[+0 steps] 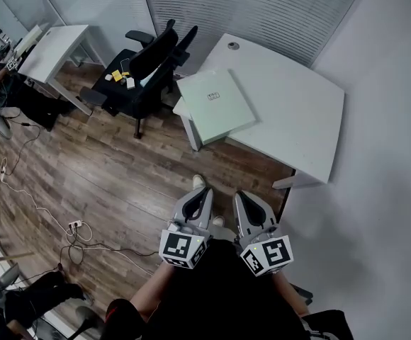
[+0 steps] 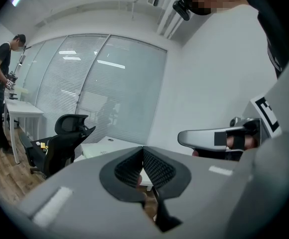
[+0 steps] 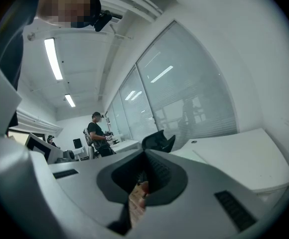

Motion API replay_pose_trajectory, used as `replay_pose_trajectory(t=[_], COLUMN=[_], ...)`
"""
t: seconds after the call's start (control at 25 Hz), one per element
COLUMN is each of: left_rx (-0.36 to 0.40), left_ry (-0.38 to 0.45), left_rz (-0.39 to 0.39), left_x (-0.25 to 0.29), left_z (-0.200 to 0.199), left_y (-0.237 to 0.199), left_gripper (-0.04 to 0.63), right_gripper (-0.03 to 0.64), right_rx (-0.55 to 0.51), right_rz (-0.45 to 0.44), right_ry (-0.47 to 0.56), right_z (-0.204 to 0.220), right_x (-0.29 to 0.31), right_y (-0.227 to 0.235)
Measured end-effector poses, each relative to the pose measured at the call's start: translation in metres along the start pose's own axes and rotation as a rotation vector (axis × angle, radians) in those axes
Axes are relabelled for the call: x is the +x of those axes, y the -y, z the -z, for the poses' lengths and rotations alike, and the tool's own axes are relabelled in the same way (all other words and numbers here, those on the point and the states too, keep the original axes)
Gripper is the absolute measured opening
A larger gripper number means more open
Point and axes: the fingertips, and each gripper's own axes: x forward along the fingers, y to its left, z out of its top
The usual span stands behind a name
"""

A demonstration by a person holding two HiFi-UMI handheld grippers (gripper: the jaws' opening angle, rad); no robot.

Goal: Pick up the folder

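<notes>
While the person stands on the wood floor (image 1: 120, 183), the white counter (image 1: 297, 119) sits ahead against the wall, with a black office chair (image 1: 145, 69) just off its left end. The pale green folder (image 1: 216, 105) lies flat on the counter's left end, overhanging the edge. Left tongs (image 1: 203, 193) and right tongs (image 1: 240, 198) are side by side, both closed on nothing, well apart from the folder.
</notes>
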Motion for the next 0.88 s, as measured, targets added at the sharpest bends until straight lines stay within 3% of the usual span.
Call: replay_pose_trajectory(t=[0.24,0.52,0.72,0.88], left_rx=[-0.035,-0.155,-0.241,-0.328], left_ry=[-0.027,-0.102,-0.143,-0.178], left_rz=[0.032,0.031,0.101,0.102], left_x=[0.036,0.082,0.117,0.136], left_z=[0.002,0.016,0.033,0.047], left_y=[-0.019,-0.063,-0.09,-0.12], left_gripper=[0.006,0.006,0.006,0.006], right_gripper=[0.0,0.0,0.0,0.0], right_rx=[-0.038,-0.045,-0.055,-0.066], right_rz=[0.007,-0.002,-0.017,-0.027], right_ry=[-0.02,-0.066,-0.106,-0.125], right_z=[-0.008,-0.027,-0.026,-0.03], right_x=[0.032,0.079,0.118,0.144], right_y=[0.013,0.028,0.038,0.04])
